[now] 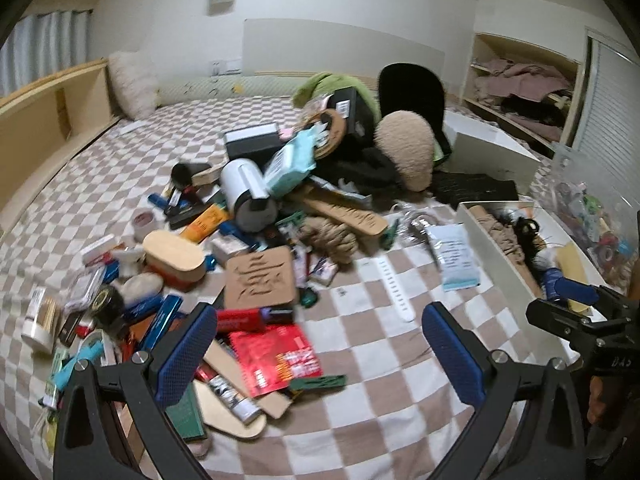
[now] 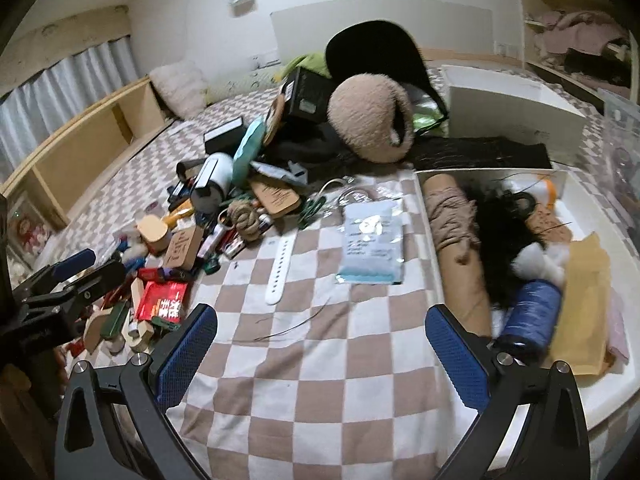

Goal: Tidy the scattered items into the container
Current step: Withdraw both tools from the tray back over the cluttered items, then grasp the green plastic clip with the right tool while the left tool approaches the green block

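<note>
Scattered items lie in a heap on the checkered bed sheet [image 1: 360,400]: a red notebook [image 1: 276,356], a carved wooden plaque [image 1: 260,276], a rope knot [image 1: 332,234], a white watch strap [image 2: 280,268] and a blue-white packet [image 2: 370,240]. The white container [image 2: 608,380] at the right holds a blue thread spool [image 2: 528,316], beige yarn and black strands. My left gripper [image 1: 320,312] hangs open above the notebook's edge, holding nothing. My right gripper [image 2: 320,314] is open over bare sheet, just left of the container. Each gripper also shows at the edge of the other's view.
A beige fluffy hat [image 2: 370,116], a black cap and dark boxes top the heap. A second white box [image 2: 512,108] stands behind the container. A clear bin [image 1: 592,216] of small items sits at the far right. Wooden shelving [image 1: 48,116] runs along the left.
</note>
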Demonstrator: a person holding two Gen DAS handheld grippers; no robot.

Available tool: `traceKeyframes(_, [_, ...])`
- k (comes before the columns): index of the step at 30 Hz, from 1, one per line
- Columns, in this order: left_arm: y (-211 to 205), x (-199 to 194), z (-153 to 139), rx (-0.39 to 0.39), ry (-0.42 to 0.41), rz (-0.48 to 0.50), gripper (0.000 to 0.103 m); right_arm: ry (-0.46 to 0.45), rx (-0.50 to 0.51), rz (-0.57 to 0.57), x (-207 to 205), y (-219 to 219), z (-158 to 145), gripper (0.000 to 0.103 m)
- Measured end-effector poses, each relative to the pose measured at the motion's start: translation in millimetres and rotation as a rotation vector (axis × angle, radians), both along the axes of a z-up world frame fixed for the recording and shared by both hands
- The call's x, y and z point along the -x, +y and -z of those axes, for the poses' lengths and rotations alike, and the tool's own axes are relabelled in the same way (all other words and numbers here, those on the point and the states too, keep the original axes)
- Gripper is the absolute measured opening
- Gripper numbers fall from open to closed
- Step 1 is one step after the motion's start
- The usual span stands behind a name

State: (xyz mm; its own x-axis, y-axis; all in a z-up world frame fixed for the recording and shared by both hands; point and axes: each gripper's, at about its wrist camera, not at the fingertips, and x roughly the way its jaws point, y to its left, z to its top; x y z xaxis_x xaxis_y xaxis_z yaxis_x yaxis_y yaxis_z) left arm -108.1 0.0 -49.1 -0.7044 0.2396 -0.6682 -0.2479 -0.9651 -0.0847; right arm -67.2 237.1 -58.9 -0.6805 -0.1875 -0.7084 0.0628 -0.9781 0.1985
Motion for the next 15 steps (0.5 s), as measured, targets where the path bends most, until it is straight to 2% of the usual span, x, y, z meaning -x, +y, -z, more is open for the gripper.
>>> traceKeyframes(6, [-20.8,0.4,12.8,0.006,-0.016,-0.043,0.103,-0.012,0.03,-0.048,8.8,-20.2,14.3,0.103])
traceKeyframes(15, [-61.0,-3.0,20.8,-0.025,0.0,-0.178,0.103,-0.058,0.084,-0.155,16.3,-63.4,36.4,0.103])
